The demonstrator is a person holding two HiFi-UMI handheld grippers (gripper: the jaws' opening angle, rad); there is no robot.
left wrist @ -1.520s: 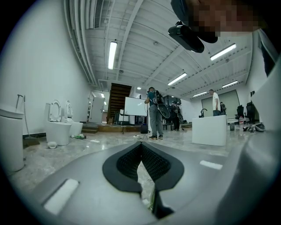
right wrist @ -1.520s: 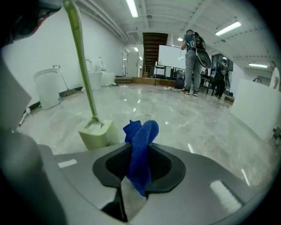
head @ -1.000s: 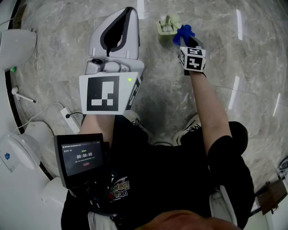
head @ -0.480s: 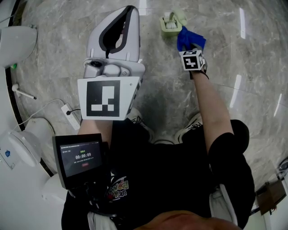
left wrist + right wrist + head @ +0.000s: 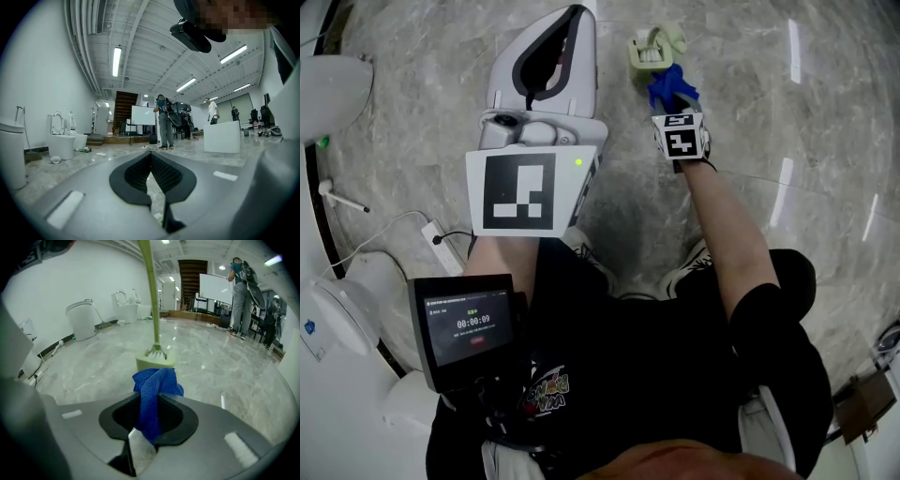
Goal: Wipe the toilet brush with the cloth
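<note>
A pale green toilet brush stands in its green holder [image 5: 154, 363] on the marble floor, and its thin handle [image 5: 152, 301] rises out of the top of the right gripper view. My right gripper [image 5: 152, 397] is shut on a blue cloth [image 5: 154, 380], which bunches out just short of the holder. From above, the cloth [image 5: 670, 84] sits right below the holder [image 5: 656, 45], with the right gripper [image 5: 673, 98] behind it. My left gripper [image 5: 567, 23] is held higher to the left, and its jaws [image 5: 151, 157] meet at the tips. The handle's top is hidden.
Toilets stand along the left wall [image 5: 61, 138] [image 5: 82, 319], one close at my left [image 5: 333, 80]. A power strip with cable [image 5: 441, 239] lies by my feet. People [image 5: 164, 122] and a white box [image 5: 222, 137] are far across the room.
My right gripper has carried the cloth in toward the brush, so the holder now sits straight ahead of it and closer. The left gripper has barely shifted.
</note>
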